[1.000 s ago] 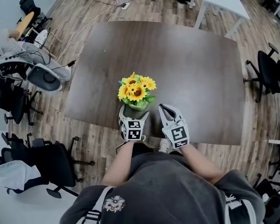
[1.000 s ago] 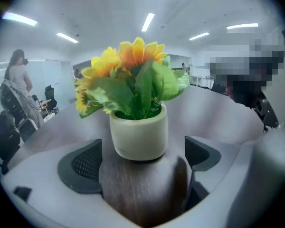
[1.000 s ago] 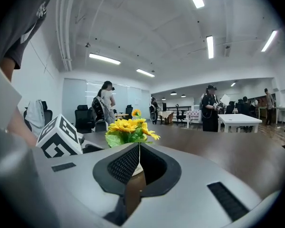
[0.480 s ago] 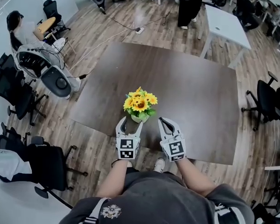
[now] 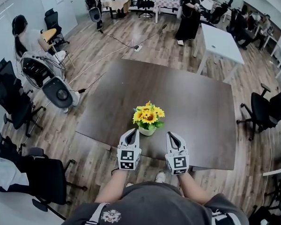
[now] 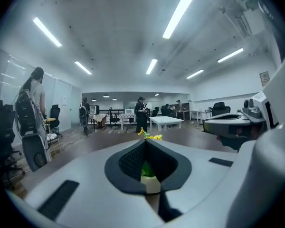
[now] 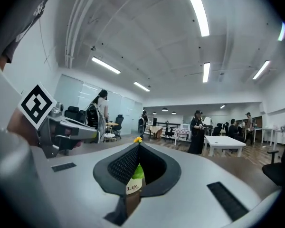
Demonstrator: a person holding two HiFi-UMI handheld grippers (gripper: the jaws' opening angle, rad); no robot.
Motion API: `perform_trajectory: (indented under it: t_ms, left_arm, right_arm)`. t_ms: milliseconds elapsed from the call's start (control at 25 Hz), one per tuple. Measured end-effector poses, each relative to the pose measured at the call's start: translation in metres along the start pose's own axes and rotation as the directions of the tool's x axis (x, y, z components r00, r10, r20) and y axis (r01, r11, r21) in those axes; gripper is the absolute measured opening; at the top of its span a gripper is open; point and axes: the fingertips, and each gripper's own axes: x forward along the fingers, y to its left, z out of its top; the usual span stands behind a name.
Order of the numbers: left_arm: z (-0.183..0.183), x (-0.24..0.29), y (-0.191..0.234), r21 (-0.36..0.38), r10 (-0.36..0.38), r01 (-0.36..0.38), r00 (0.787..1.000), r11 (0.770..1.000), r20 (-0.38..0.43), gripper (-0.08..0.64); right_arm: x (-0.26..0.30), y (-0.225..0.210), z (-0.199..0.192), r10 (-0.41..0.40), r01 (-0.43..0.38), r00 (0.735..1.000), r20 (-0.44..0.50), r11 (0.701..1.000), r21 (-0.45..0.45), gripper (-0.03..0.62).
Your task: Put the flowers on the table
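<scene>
Near the 6 o'clock edge of the dark brown surface [image 5: 187,97] the sunflowers [image 5: 148,116] stand upright in their small pale pot [image 5: 147,130], so I judge that the placing itself is done and that the step in hand is only to leave them there cleanly. The left gripper [image 5: 133,134] is at about 7 o'clock from the pot and is just finishing its closing: its jaws meet at the tips, nothing is between them, and the pot shows only behind them. The right gripper [image 5: 171,136], at about 5 o'clock from the pot, has its jaws together too and holds nothing. Both are near the pot but apart from it. To do this well, I would draw both grippers straight back toward 6 o'clock, low and slowly, without a turn toward the middle, because a light pot so close to the edge could tip if a jaw touches it. The flowers have yellow petals, dark centres and green leaves, and they spread wider than the pot. The pot looks smooth, rounded and pale, with small print on its side. The surface seems matte, with rounded corners. Each gripper is grey and smooth, with black ribbed pads inside.
</scene>
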Motion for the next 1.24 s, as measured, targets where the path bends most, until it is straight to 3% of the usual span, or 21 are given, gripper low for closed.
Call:
perform_trajectory:
  t_ms: [360,600,1240]
  left_arm:
    - [0.022,-0.034,0.016,-0.005,-0.058,0.058,0.996,0.998,0.066,0.008]
    - [0.012,-0.059,0.026,0.002,-0.007,0.007,0.997,1.0,0.08,0.008]
    - [0.006,-0.111,0.047,0.011,-0.043,0.042,0.995,0.999,0.093,0.008]
  right_arm:
    - [-0.016,0.027,0.026,-0.084,0.084,0.996,0.023,0.996,0.002,0.023]
    - [-0.029,0.04,0.034,-0.134,0.134,0.991,0.025,0.991,0.0,0.023]
    - [-0.054,0.093,0.055,-0.148,0.151,0.987,0.056,0.988,-0.042,0.023]
